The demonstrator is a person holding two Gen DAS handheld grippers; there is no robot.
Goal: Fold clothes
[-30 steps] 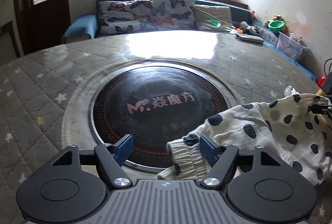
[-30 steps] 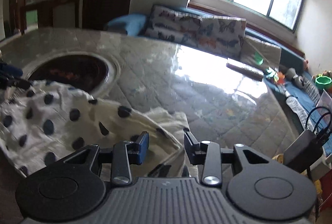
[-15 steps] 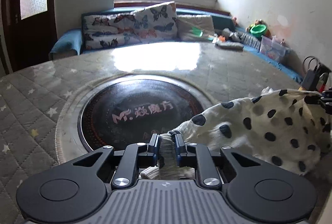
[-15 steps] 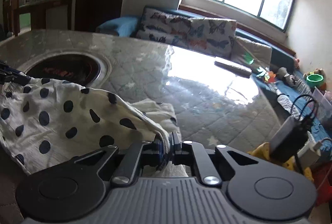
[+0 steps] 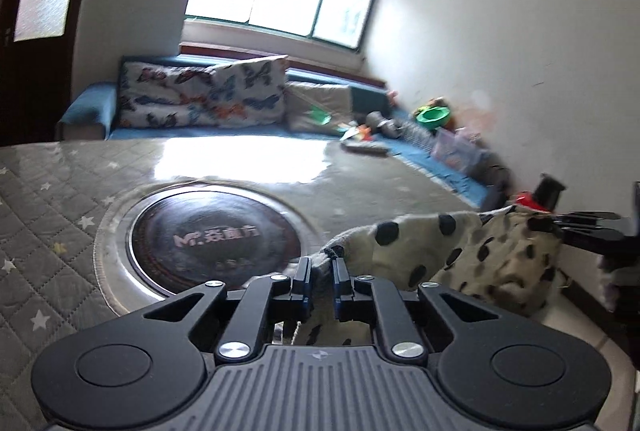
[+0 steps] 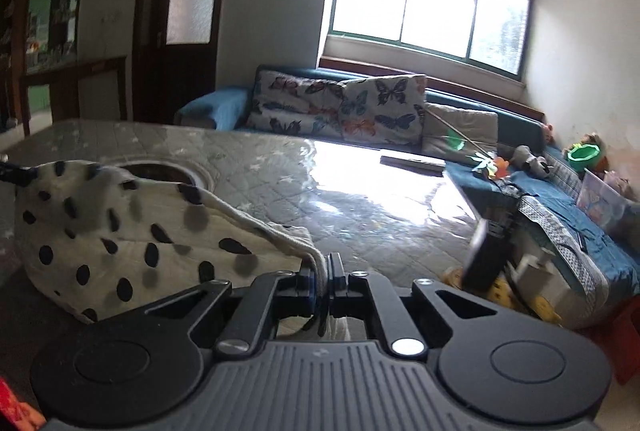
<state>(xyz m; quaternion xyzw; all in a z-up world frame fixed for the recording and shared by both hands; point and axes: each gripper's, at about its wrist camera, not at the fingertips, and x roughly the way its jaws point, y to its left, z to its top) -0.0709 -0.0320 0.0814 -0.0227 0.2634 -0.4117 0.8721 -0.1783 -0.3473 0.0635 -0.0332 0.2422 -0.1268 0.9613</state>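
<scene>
the left claw [image 5: 321, 269] is clenched on a bunched edge of the spotted garment [image 5: 460, 255], and the right claw [image 6: 323, 277] is pinched tight on a thinner edge of the same cloth [image 6: 120, 231]. between the two the garment hangs in a loose, sagging span, lifted off the worktop [image 5: 60, 191] near its front edge, beside the round dark hotplate [image 5: 216, 235] set in the middle. in the right view the far end of the cloth runs up to the other claw's tip at the left border.

its long axis runs roughly from one claw to the other, across the front edge of the worktop; which end is the neck or hem i cannot tell, the cloth is too crumpled and blurred.

risks, as i judge them: the right claw holds only a thin hem, so a sharp pull apart could slip it free and drop that end. the slack middle may fold unevenly or drag over the hotplate rim when laid down. part of the cloth seems to hang past the worktop edge, so it could slide off.
</scene>
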